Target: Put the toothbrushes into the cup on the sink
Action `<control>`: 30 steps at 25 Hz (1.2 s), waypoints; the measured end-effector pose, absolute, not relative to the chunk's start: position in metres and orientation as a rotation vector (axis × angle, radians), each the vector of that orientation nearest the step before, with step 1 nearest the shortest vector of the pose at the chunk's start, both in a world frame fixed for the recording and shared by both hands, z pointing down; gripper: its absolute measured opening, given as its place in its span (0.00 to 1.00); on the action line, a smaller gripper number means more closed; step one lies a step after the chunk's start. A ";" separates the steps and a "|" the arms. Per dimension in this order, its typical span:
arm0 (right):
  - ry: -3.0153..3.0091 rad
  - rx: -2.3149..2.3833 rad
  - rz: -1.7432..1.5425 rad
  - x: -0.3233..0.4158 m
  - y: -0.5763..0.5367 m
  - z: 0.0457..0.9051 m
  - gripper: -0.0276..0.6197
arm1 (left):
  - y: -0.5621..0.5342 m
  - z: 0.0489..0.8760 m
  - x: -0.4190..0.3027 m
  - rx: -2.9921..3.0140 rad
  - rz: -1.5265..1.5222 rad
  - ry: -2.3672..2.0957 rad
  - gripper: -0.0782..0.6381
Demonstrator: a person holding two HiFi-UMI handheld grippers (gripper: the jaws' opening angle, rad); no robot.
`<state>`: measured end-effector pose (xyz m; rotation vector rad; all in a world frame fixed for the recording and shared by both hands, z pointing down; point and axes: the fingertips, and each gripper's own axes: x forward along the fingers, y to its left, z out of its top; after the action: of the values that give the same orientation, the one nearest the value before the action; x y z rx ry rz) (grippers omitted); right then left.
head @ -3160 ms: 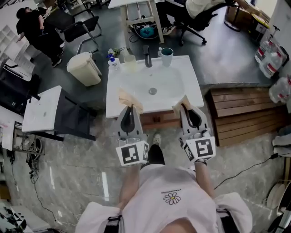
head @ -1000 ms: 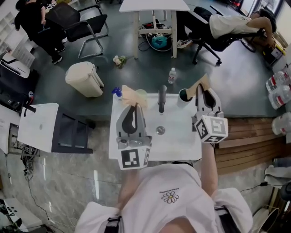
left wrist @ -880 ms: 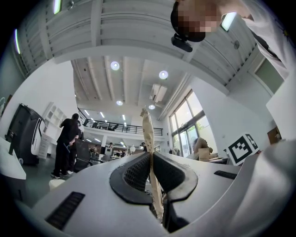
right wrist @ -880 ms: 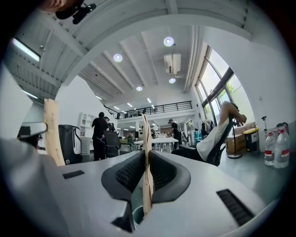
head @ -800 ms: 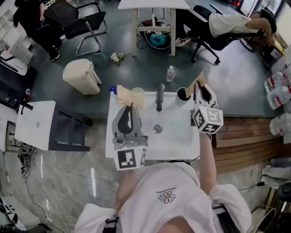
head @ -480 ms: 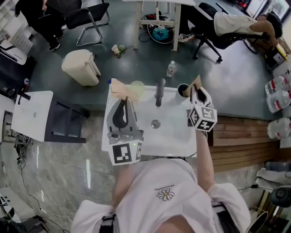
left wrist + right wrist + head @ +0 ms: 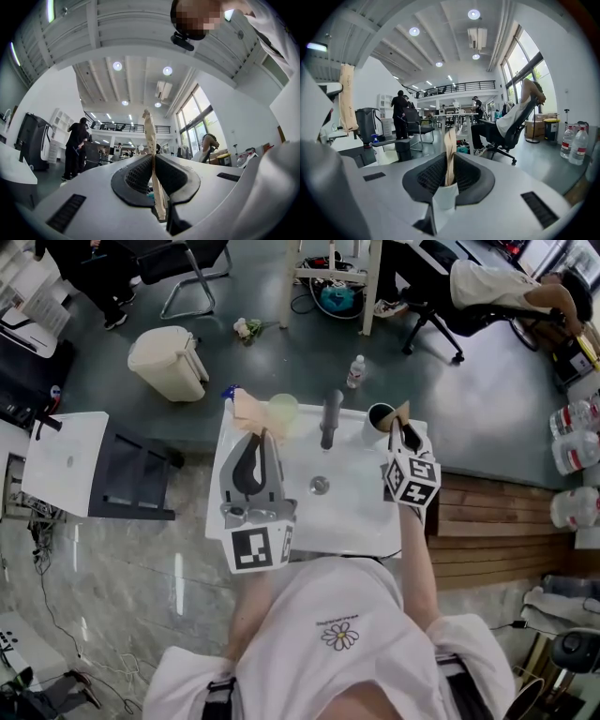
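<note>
1. The white sink stands right in front of the person. A dark faucet sits at the middle of its back edge, and a drain lies in the basin.
2. The left gripper hangs over the sink's left half, pointing toward the back edge. The left gripper view shows its jaws nearly closed, pinching a flat tan pack.
3. The right gripper is at the sink's back right corner. Its jaws are likewise clamped on a thin tan pack.
4. The dark cup stands upright on the back right corner, just right of the faucet.
5. A pale cup stands on the back left, left of the faucet.
6. The left toothbrush sticks out past the jaws, its end just beside the pale cup.
7. The right toothbrush ends at the dark cup's right rim. Whether its tip is inside cannot be told.
</note>
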<state>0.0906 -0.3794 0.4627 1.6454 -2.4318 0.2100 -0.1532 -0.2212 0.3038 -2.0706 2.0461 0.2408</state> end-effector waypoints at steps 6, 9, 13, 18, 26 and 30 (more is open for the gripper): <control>-2.435 1.646 0.219 0.094 -0.381 0.462 0.18 | -0.222 0.306 -0.151 -2.074 0.245 2.057 0.16; -2.426 1.691 0.147 0.101 -0.382 0.449 0.22 | -0.222 0.307 -0.149 -2.079 0.243 2.054 0.15; -2.416 1.786 -0.089 0.108 -0.382 0.402 0.23 | -0.224 0.306 -0.146 -2.085 0.239 2.046 0.15; -2.526 1.854 -0.280 0.106 -0.364 0.336 0.24 | -0.224 0.302 -0.143 -2.083 0.236 2.035 0.15; -2.708 1.802 -0.406 0.075 -0.298 0.292 0.16 | -0.224 0.299 -0.136 -2.101 0.278 2.038 0.15; -2.749 1.770 -0.418 0.056 -0.267 0.296 0.09 | -0.222 0.298 -0.135 -2.094 0.279 2.031 0.15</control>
<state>0.0563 -0.2672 0.2961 1.7698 -2.7485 -0.4179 -0.1349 -0.2223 0.2979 -2.0941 2.0311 0.2792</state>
